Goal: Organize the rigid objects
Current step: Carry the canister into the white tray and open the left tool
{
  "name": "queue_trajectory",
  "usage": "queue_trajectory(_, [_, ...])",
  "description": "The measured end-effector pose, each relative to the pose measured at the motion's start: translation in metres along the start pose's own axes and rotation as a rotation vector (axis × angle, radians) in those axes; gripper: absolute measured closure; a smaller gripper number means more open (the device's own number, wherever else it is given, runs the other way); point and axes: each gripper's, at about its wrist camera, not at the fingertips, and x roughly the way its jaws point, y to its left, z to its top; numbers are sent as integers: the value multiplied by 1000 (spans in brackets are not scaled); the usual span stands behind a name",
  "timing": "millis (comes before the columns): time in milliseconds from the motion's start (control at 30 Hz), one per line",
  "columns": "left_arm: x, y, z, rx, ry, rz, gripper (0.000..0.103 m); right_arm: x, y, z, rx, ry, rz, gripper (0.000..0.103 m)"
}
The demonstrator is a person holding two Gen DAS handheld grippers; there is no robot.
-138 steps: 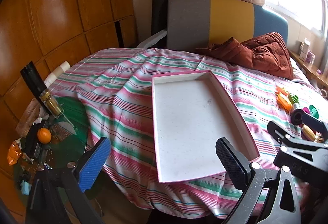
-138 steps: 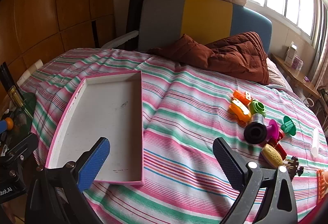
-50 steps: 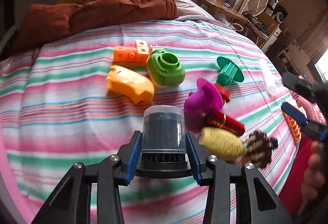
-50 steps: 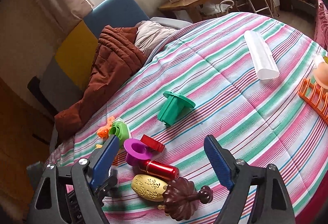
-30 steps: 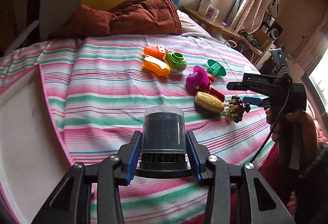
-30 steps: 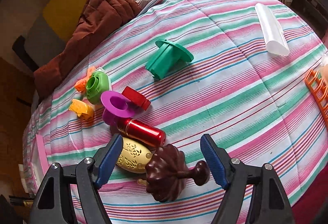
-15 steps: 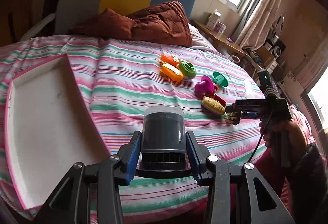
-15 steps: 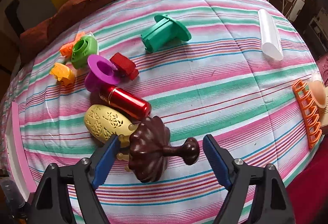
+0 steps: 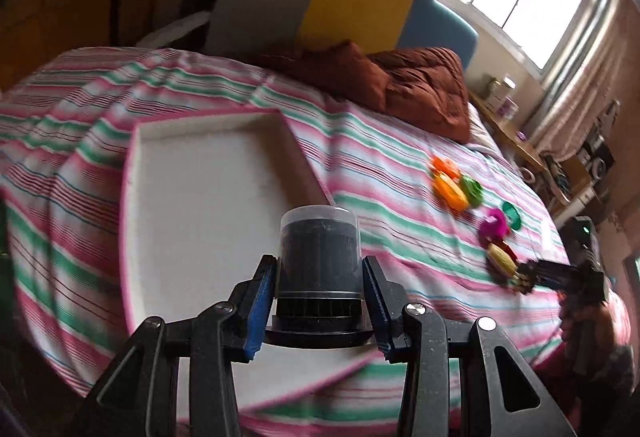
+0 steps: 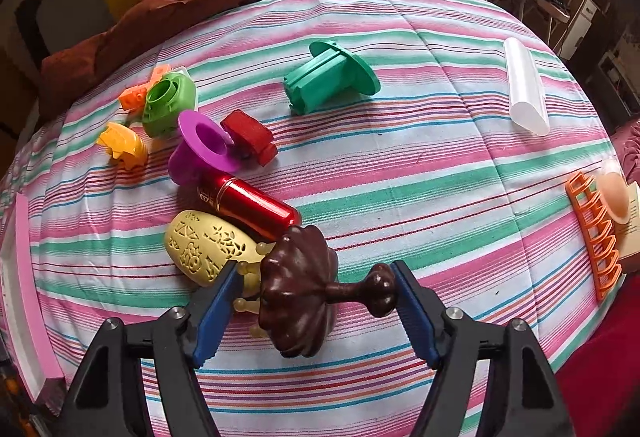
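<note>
Left hand-held gripper (image 9: 318,311), clamped on the dark ribbed canister with clear cap (image 9: 319,249), has swung from the toys to my white pink-rimmed tray (image 9: 208,197); drop looks next.

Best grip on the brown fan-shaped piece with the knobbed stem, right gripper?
Take the brown fan-shaped piece end to end from above: it lies on its side, ribbed head left, knobbed stem right. The right gripper already straddles it, jaws along that axis. The stem alone is thinner, but the heavy head might swing.
</note>
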Motion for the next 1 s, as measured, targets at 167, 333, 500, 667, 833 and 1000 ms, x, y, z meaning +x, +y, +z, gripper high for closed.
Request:
queue_trajectory(167, [17, 35, 25, -35, -3, 78, 59, 0, 1, 1, 4, -9, -7, 28])
queue_trajectory(333, [43, 60, 53, -55, -2, 154, 59, -2, 3, 0, -9, -19, -17, 28])
queue_trajectory(500, [72, 82, 74, -98, 15, 217, 59, 0, 6, 1, -12, -23, -20, 28])
queue_trajectory(667, [93, 93, 81, -109, 45, 267, 59, 0, 7, 2, -14, -30, -22, 28])
queue_trajectory(833, [78, 94, 76, -118, 10, 261, 44, -1, 7, 2, -13, -41, -21, 28])
queue_trajectory(1000, [46, 87, 60, -106, -42, 275, 44, 0, 9, 3, -14, -53, -12, 28])
